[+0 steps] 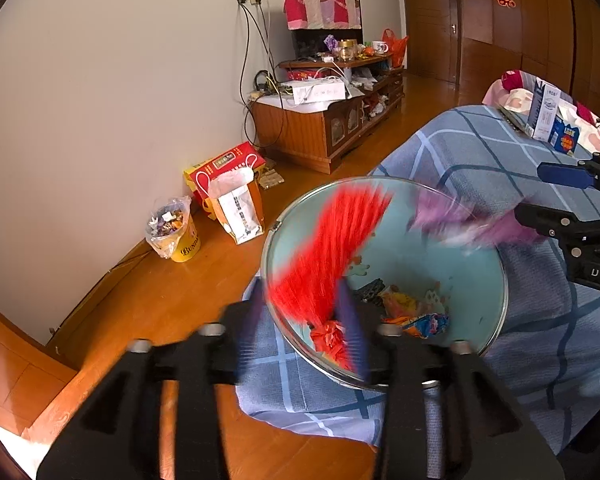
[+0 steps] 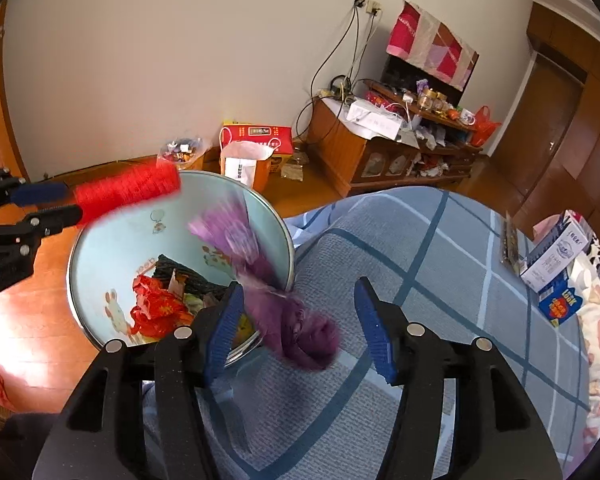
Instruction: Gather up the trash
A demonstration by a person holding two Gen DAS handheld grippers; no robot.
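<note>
Left hand-held gripper (image 1: 306, 320): jaws apart, a blurred red tassel (image 1: 332, 248) between them over the pale blue bin (image 1: 496, 276). Right hand-held gripper (image 2: 300, 332): jaws apart, a blurred purple tassel (image 2: 300, 328) loose between them, at the bin's rim beside the checked bed cover (image 2: 440, 248).
</note>
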